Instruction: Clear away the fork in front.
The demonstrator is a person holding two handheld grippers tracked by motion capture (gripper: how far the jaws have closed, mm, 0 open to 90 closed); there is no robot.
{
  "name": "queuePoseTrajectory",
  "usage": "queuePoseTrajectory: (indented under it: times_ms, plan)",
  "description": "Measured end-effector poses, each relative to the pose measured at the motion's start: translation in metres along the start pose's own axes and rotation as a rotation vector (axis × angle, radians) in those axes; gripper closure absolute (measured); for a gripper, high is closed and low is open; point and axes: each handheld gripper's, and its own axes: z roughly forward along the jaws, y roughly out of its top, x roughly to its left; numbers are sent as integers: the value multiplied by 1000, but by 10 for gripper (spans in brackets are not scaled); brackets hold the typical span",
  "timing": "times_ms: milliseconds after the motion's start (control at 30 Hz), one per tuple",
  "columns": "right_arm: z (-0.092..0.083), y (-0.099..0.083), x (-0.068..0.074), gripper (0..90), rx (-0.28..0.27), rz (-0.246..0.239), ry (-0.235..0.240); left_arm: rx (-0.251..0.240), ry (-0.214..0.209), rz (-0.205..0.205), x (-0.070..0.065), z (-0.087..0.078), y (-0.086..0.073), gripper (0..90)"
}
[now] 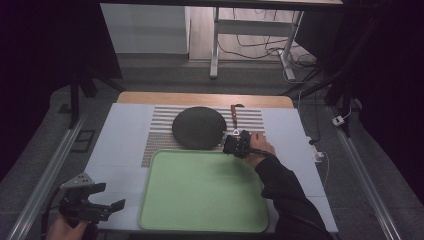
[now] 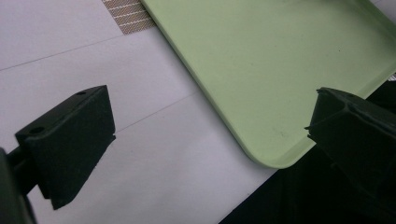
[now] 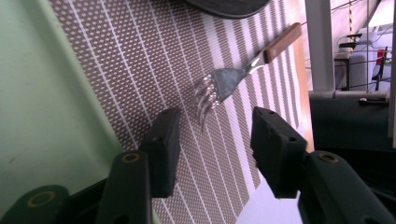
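Black blocky right gripper [image 3: 212, 149] fingers apart | steel fork [image 3: 219, 88], wooden handle | woven placemat [image 3: 140, 70]

A fork [image 3: 219, 91] with a wooden handle is seen lying on the striped placemat [image 3: 140, 70], its tines just beyond the parted jaws of the right gripper [image 3: 212, 149], untouched. A green tray [image 3: 42, 102] borders the mat at the left.

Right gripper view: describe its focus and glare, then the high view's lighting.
Right gripper view: fork and striped placemat sharp, tines glinting, right gripper jaws softer up close; bright window glare upper right. High view: dim, surroundings nearly black, green tray evenly lit.
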Motion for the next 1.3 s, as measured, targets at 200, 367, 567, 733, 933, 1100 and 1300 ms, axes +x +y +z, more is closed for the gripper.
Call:
queuePoseTrajectory:
  times_ms: [200,367,567,733,933,1100,1300]
  plan:
    - [15,3,4,609,28,-56,-49,4,4,5,0,0,0,4]
    - [25,5,7,680,19,-99,-79,5,1,5,0,1,0,5]
    - [31,10,15,852,37,-156,-103,13,2,12,-1,1,1,6]
    - [29,10,19,897,28,-181,-182,16,1,15,-2,2,1,6]
    - [19,9,13,900,40,-159,-144,15,2,16,-2,2,1,7]
    - [5,7,11,900,13,-127,-106,15,2,16,-2,2,1,6]
    - [-17,1,8,900,-40,-67,-111,13,0,14,-1,1,1,6]
